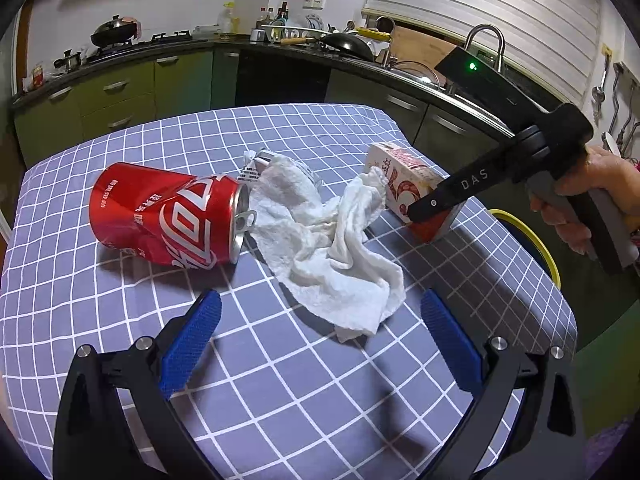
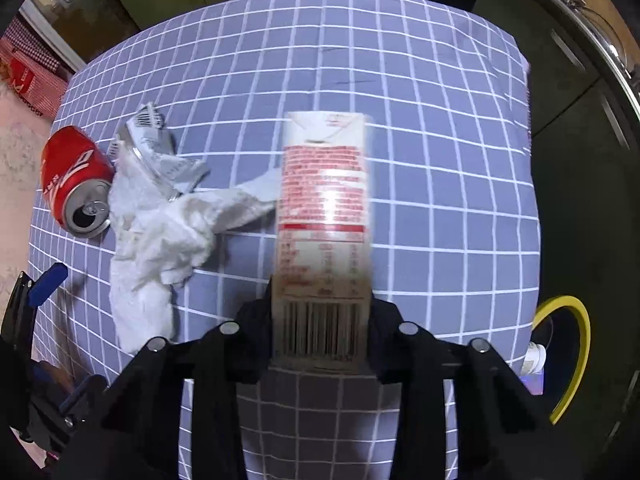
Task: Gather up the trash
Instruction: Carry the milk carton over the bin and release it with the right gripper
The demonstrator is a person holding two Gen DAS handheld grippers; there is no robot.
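Note:
A white and red drink carton (image 2: 324,208) lies on the blue checked tablecloth (image 2: 440,160), and my right gripper (image 2: 322,314) points down over it, jaws pressed on both sides of its barcode end. The left wrist view shows that gripper (image 1: 434,210) on the carton (image 1: 396,172), held by a hand (image 1: 600,184). A dented red cola can (image 1: 168,216) lies on its side at the left. A crumpled white tissue (image 1: 320,248) lies beside it, and behind it a crumpled grey wrapper (image 1: 260,160). My left gripper (image 1: 320,304) hovers open in front of the tissue, holding nothing.
A bin with a yellow rim (image 2: 576,360) stands on the floor past the table's right edge and has a small white bottle (image 2: 534,356) in it. Green kitchen cabinets (image 1: 120,92) and a worktop with a sink tap (image 1: 486,40) run behind the table.

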